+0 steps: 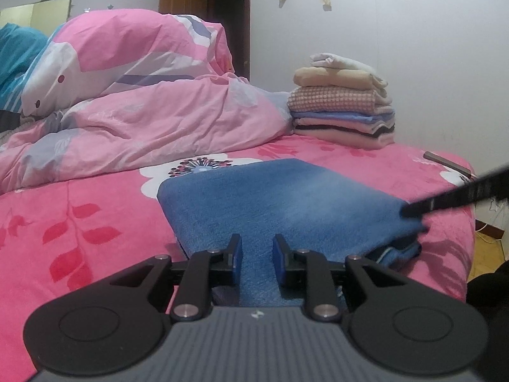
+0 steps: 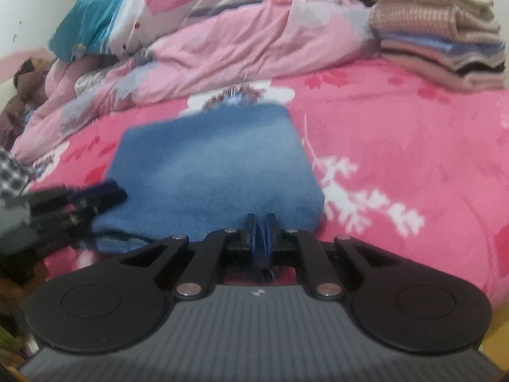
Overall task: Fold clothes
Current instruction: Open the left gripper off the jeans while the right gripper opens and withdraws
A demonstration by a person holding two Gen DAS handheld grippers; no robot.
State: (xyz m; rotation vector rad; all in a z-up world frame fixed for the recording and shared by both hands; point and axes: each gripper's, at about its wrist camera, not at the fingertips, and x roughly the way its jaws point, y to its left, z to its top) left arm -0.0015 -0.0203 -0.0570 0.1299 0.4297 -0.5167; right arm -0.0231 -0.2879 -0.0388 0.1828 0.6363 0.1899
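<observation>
A folded blue fleece cloth (image 1: 286, 197) (image 2: 210, 165) lies flat on the pink flowered bed cover (image 1: 79, 216) (image 2: 397, 133). My left gripper (image 1: 257, 238) is at its near left edge, jaws a little apart and easing wider, with the blue fabric filling the gap. From the right wrist it appears blurred as the left gripper (image 2: 117, 192) beside that edge. My right gripper (image 2: 261, 219) is shut on a thin fold at the cloth's near right corner. In the left wrist view the right gripper (image 1: 407, 213) holds that corner slightly raised.
A stack of folded clothes (image 1: 343, 108) (image 2: 445, 41) stands at the far right of the bed. A crumpled pink duvet (image 1: 143, 121) (image 2: 238, 41) is heaped behind the cloth, with a teal pillow (image 2: 86, 22) beyond. The bed's edge (image 1: 458, 172) drops off at right.
</observation>
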